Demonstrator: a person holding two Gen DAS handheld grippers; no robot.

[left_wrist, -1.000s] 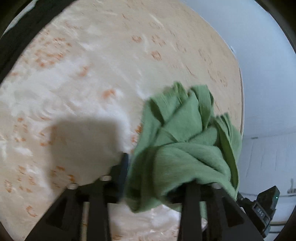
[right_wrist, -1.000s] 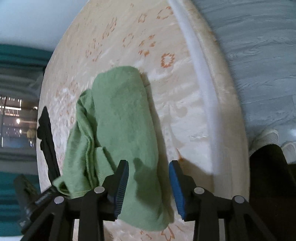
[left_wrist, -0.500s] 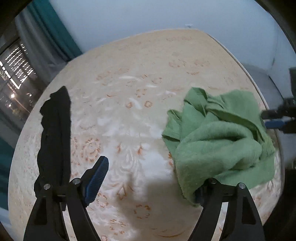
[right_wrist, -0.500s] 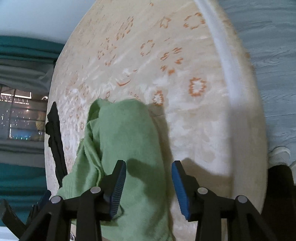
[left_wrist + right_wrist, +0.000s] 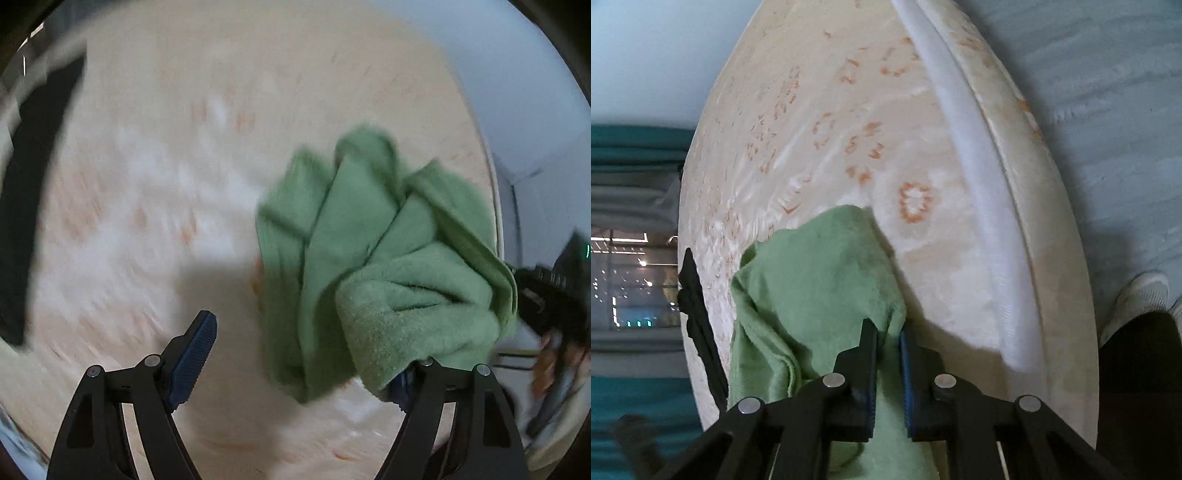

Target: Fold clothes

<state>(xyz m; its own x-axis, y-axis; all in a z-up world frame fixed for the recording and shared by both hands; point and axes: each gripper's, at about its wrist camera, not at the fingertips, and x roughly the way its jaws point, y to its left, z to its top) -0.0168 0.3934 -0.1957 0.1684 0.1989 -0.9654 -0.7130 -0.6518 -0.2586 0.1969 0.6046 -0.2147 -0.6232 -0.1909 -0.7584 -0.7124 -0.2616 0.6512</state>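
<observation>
A crumpled green cloth [image 5: 373, 258] lies on the cream patterned bedspread [image 5: 147, 221], near its right edge. My left gripper [image 5: 303, 354] is open wide above it; a thick fold drapes over its right finger, and the left pad [image 5: 195, 350] is bare. In the right wrist view the green cloth [image 5: 812, 288] runs under my right gripper [image 5: 888, 343]. Its jaws are closing, with a pinch of the cloth's edge pressed between the pads.
A black garment [image 5: 26, 184] [image 5: 698, 325] lies stretched along the far side of the bed. White piping [image 5: 982, 184] marks the near bed edge, with grey floor [image 5: 1108, 92] beyond. A person's pale shoe [image 5: 1137, 299] stands by that edge. Teal curtains and a window are behind.
My left gripper let go of the green cloth, opened wide and swung over the bed. My right gripper's jaws went from open around the cloth to pinched on its edge.
</observation>
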